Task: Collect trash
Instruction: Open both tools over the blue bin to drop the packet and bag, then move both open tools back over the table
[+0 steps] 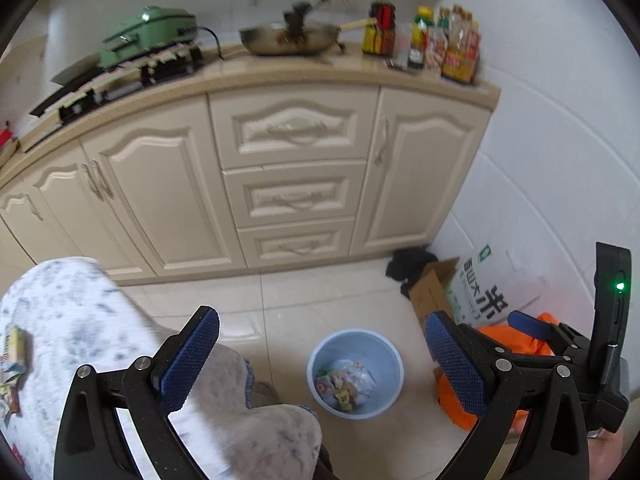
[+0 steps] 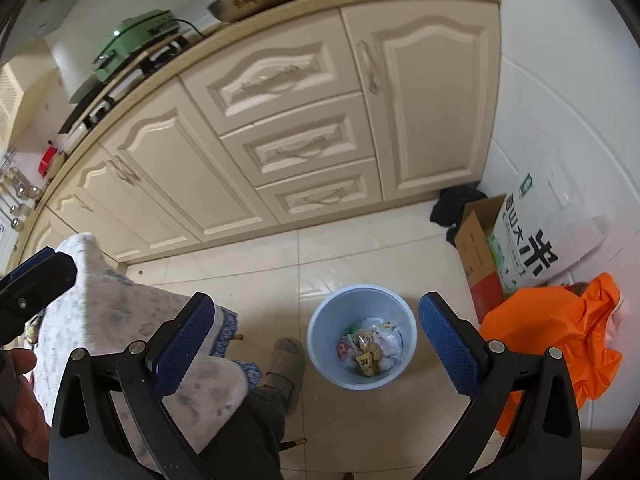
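A light blue trash bin (image 1: 355, 372) stands on the tiled floor, holding crumpled wrappers and plastic (image 1: 346, 384). It also shows in the right wrist view (image 2: 362, 336) with the trash (image 2: 370, 348) inside. My left gripper (image 1: 320, 356) is open and empty, hovering above the bin. My right gripper (image 2: 316, 340) is open and empty, also above the bin; it appears at the right edge of the left wrist view (image 1: 532, 326). A few wrappers (image 1: 12, 360) lie on the cloth-covered table (image 1: 80, 320) at the left.
Cream kitchen cabinets (image 1: 280, 168) stand behind, with a wok (image 1: 292, 36), a green cooker (image 1: 148, 32) and bottles (image 1: 440, 44) on top. A cardboard box (image 2: 480, 248), a rice bag (image 2: 536, 236) and an orange bag (image 2: 560, 332) sit by the right wall. A slippered foot (image 2: 286, 364) is beside the bin.
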### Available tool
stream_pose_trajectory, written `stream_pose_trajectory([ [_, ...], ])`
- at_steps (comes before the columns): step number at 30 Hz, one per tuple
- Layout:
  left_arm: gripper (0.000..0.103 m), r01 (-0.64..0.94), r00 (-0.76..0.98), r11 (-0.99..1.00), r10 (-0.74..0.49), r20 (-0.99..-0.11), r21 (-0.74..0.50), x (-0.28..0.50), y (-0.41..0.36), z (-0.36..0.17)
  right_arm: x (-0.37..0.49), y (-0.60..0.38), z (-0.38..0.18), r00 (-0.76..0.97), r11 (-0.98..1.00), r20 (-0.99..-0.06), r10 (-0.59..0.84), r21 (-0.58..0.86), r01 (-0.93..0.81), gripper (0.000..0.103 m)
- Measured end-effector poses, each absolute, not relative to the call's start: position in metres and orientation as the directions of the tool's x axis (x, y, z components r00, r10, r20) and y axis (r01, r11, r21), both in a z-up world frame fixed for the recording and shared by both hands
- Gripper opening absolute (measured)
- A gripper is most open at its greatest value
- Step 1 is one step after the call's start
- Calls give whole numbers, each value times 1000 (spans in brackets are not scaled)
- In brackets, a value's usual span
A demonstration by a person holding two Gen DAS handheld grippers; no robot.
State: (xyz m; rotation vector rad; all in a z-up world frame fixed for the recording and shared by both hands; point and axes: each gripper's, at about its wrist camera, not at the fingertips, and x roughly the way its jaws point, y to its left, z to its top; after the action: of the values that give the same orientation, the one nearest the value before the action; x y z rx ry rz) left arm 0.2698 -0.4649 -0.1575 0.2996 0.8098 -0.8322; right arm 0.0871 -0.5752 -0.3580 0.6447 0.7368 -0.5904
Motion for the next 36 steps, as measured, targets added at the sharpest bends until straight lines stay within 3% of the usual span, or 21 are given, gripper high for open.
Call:
stream_pose_trajectory([
  [15, 102, 646, 560, 754, -574, -598, -119, 225, -274, -81, 134, -481, -265, 711, 802, -655, -257, 266, 535, 103],
  [27, 102, 475, 706, 868, -475, -526, -145, 190, -132, -54, 184, -386, -212, 809, 919, -566, -159, 214, 330, 103],
  [36, 102, 342, 787, 927, -372, -492, -154, 155, -71, -49, 217, -310, -188, 852, 969, -523, -30, 195, 154, 103],
])
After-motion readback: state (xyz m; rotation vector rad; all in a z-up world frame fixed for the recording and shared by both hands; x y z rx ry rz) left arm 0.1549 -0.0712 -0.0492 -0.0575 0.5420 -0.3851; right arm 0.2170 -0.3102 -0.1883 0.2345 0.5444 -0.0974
